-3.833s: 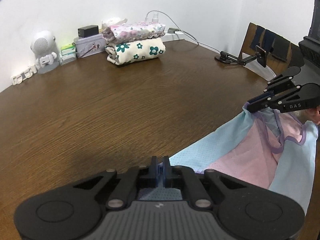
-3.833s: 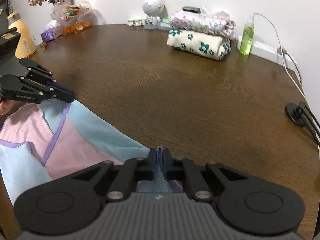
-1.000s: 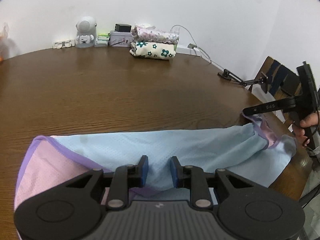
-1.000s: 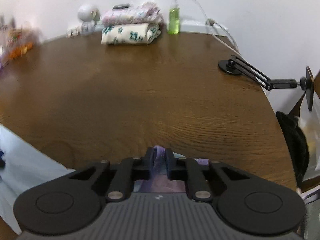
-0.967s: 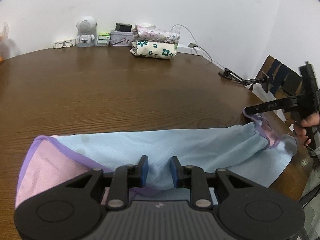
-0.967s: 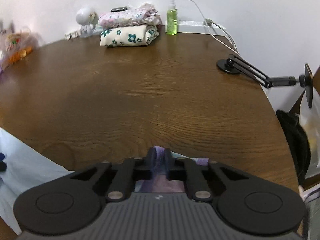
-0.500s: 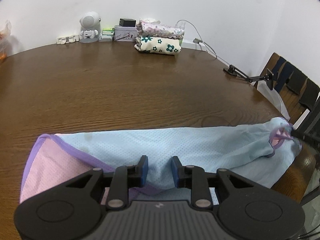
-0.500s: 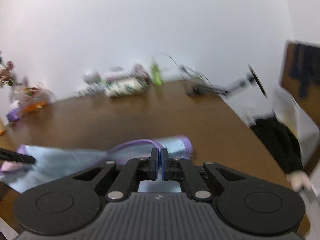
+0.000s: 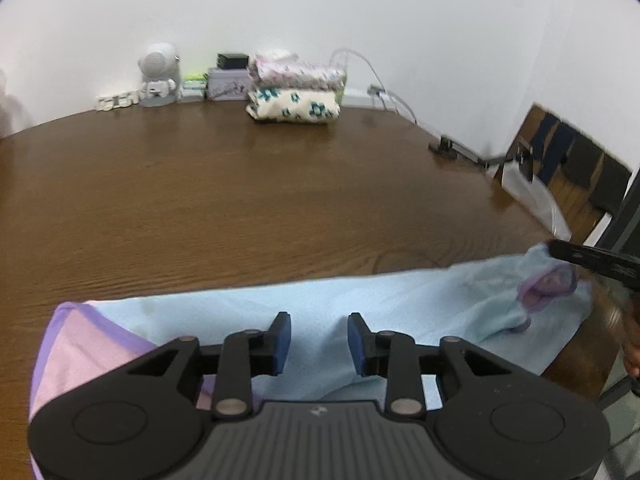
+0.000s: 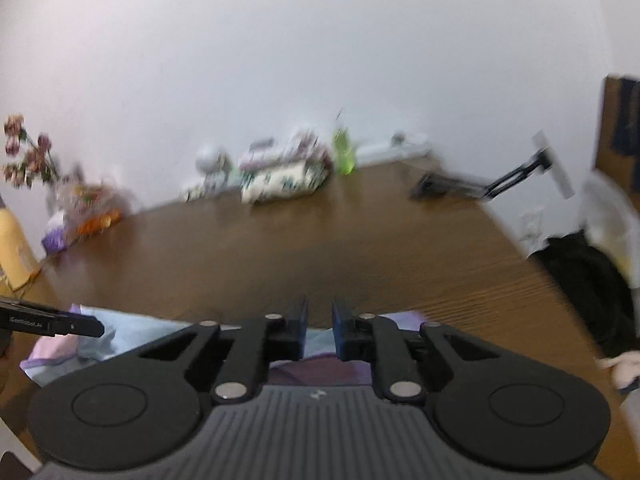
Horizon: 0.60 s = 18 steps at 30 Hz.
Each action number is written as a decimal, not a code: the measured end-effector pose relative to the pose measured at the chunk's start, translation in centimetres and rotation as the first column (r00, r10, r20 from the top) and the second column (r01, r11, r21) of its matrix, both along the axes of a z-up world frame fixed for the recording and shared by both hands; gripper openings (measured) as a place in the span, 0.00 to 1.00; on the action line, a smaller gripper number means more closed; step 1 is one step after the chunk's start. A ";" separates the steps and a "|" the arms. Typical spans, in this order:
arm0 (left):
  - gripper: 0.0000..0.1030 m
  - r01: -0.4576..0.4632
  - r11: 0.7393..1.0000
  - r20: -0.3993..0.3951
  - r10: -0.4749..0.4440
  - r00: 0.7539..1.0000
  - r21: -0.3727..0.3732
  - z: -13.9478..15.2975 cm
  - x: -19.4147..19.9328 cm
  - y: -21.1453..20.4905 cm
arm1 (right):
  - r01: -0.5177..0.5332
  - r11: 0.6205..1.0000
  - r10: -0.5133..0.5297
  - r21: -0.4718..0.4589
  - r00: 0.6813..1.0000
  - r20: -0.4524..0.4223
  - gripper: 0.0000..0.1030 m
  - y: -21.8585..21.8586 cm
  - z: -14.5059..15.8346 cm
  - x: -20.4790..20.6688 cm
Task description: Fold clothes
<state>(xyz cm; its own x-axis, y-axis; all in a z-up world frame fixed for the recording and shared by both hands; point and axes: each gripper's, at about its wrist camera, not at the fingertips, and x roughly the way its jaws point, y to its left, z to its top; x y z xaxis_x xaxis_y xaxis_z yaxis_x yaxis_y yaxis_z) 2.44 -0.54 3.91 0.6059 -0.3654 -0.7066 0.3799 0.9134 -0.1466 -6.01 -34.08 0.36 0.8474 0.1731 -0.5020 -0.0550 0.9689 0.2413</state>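
Hovering spread-jawed over the garment lying flat on the tabletop, your left hand-held gripper and right hand-held gripper grip nothing, apparently to regrasp.

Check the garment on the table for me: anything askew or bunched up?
The garment mostly lies flat along the table's near edge, but its right end is bunched, with purple trim twisted beside the right gripper. Both grippers are open; the left gripper holds nothing.
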 end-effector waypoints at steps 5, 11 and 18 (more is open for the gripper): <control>0.28 -0.019 1.000 -0.009 0.019 1.000 -0.005 -0.8 0.0 0.6 | 0.070 0.995 -0.077 -0.072 0.993 -0.092 0.04 -0.4 -1.6 1.5; 0.29 -0.025 1.000 -0.009 0.025 1.000 -0.010 -0.8 0.1 0.9 | 0.135 0.987 -0.139 -0.092 0.990 -0.038 0.06 -1.2 -0.9 0.6; 0.33 -0.087 0.996 -0.002 0.087 0.996 -0.037 -0.6 -0.5 2.6 | 0.133 0.983 -0.140 -0.128 0.989 -0.044 0.10 -0.7 -1.1 2.2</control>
<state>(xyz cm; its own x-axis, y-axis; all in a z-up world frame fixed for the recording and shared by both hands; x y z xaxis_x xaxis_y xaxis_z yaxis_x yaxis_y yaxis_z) 1.90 2.09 3.28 0.6360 -0.3377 -0.6938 0.2994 0.9367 -0.1815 -3.80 -34.74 -0.74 0.8307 -0.0088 -0.5566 0.0894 0.9890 0.1178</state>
